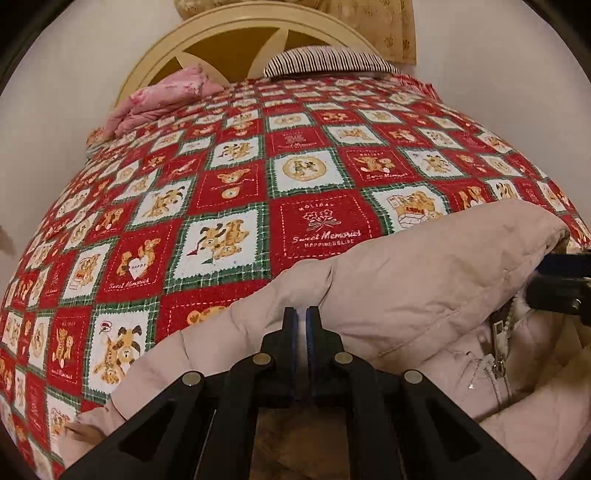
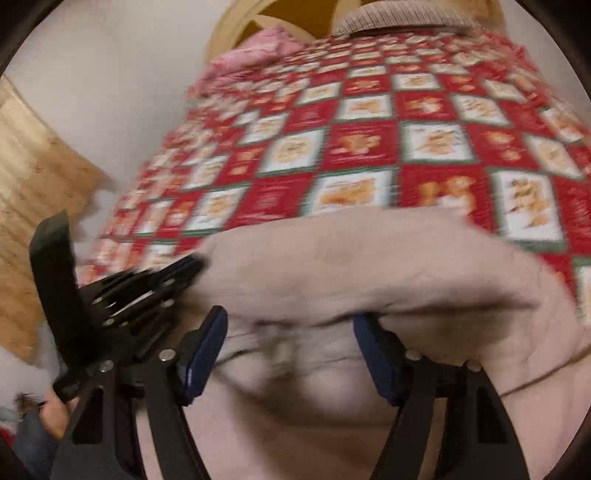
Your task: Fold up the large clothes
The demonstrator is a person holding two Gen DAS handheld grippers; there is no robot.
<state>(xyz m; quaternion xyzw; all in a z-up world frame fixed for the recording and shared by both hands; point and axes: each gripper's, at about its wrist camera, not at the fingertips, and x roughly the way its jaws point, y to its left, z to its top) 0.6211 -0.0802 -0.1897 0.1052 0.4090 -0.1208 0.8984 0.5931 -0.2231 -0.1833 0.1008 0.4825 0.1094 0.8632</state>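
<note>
A large pale pink padded coat (image 1: 406, 288) lies bunched at the near edge of the bed, its zipper (image 1: 498, 347) showing at the right. My left gripper (image 1: 302, 317) is shut on a fold of the coat. In the right wrist view the coat (image 2: 369, 266) fills the foreground, blurred by motion. My right gripper (image 2: 291, 332) is open, its blue-padded fingers (image 2: 207, 343) on either side of the coat's fabric. The left gripper also shows in the right wrist view (image 2: 184, 269), at the coat's left edge. The right gripper's tip (image 1: 561, 280) enters the left wrist view from the right.
The bed is covered by a red, white and green teddy-bear patchwork quilt (image 1: 229, 192). A pink folded cloth (image 1: 162, 99) and a striped pillow (image 1: 328, 61) lie by the cream headboard (image 1: 229, 33). A white wall and wooden floor (image 2: 33, 177) are at the left.
</note>
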